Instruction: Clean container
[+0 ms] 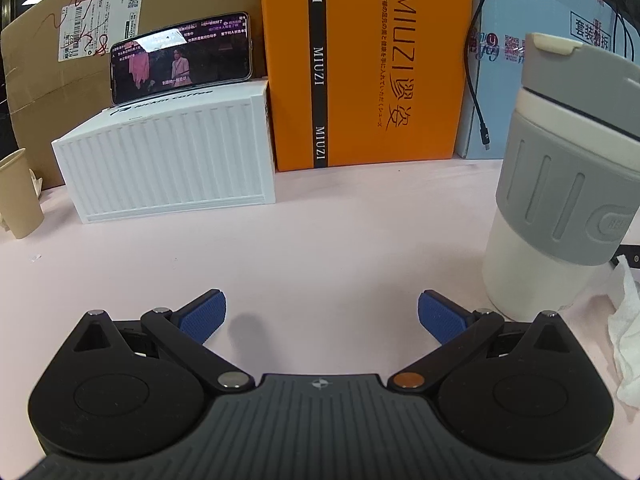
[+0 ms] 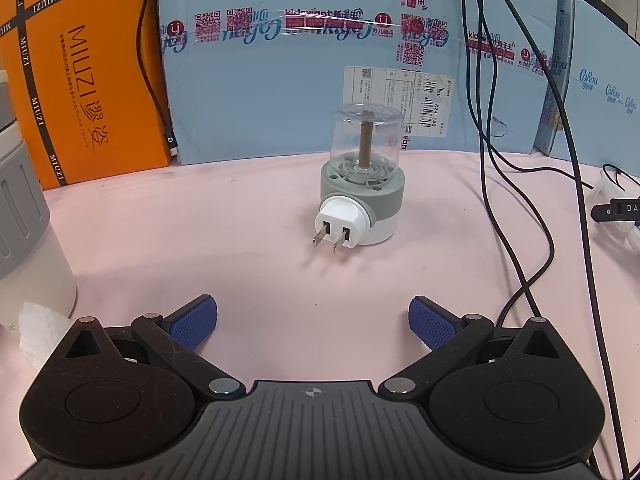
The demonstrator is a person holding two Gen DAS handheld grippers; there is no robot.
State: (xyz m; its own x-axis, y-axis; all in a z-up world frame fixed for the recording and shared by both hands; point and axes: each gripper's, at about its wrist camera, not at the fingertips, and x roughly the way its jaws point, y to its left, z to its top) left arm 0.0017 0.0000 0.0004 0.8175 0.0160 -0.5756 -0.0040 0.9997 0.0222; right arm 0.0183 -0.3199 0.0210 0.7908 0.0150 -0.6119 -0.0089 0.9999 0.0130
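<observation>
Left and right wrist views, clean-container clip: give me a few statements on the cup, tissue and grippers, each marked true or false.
1. The left hand-held gripper is open and holds nothing. True.
2. The lid is off the cup. False: a grey lid sits on top of it.
3. The cup stands upright on the pink table. True.
4. The right hand-held gripper is shut on the tissue. False: it is open, with the tissue lying off to its left beside the cup.
5. A plug-in device with a clear dome stands ahead of the right hand-held gripper. True.
</observation>
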